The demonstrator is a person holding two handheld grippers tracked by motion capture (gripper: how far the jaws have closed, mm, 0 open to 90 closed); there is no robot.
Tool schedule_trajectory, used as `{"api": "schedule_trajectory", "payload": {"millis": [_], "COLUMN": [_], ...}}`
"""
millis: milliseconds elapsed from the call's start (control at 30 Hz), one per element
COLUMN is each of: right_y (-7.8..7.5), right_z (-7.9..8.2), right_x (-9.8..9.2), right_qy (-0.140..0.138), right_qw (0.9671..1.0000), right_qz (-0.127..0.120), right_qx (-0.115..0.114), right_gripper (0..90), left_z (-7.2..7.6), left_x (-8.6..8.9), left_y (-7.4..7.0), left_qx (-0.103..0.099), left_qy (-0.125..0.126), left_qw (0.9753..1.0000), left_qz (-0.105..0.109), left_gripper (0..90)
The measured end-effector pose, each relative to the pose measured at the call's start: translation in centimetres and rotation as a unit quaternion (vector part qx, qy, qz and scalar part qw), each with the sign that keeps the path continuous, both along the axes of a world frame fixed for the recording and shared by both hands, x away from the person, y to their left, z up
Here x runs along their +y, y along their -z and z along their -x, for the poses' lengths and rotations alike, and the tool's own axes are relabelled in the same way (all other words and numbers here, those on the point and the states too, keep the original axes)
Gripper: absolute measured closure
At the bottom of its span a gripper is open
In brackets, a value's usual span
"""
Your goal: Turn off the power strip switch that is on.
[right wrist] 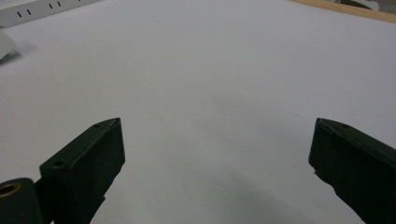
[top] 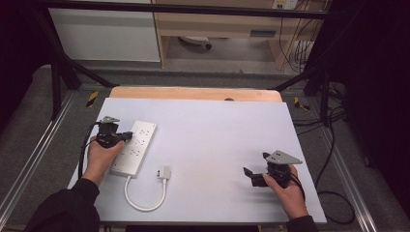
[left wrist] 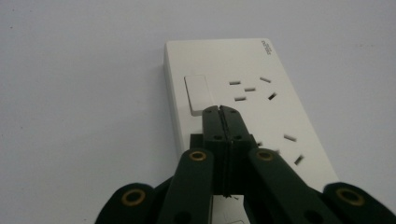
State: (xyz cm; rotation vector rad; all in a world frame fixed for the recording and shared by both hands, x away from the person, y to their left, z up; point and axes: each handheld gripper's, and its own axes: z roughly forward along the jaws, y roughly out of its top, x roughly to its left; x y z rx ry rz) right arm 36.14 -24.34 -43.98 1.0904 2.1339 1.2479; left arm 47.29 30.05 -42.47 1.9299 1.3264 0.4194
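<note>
High view: the white power strip (top: 134,146) lies at the tabletop's (top: 217,135) left, long axis running near to far, with the left tool (top: 126,136), jaws pressed together, right over it by its rocker switch (left wrist: 198,94), while the right tool (top: 247,173), jaws apart, hovers well off at the right.

A grey carpeted floor (top: 232,77) is seen beyond the bench (top: 217,121), where wooden shelving (top: 217,24), a white panel (top: 104,34) and black cables (top: 302,48) are set.
</note>
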Motion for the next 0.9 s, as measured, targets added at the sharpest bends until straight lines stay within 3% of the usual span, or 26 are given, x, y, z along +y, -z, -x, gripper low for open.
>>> {"api": "schedule_trajectory", "payload": {"millis": [900], "right_y": [0.01], "right_z": [0.05], "right_x": [0.09], "right_qy": [-0.002], "right_qw": [1.0], "right_qz": [0.003], "right_qx": [0.0], "right_gripper": [4.0], "left_z": [0.0], "left_x": [0.03], "left_y": [-0.02], "left_qx": [0.003], "left_qy": [0.002], "left_qw": [1.0], "left_qz": [0.0], "left_gripper": [90.0]}}
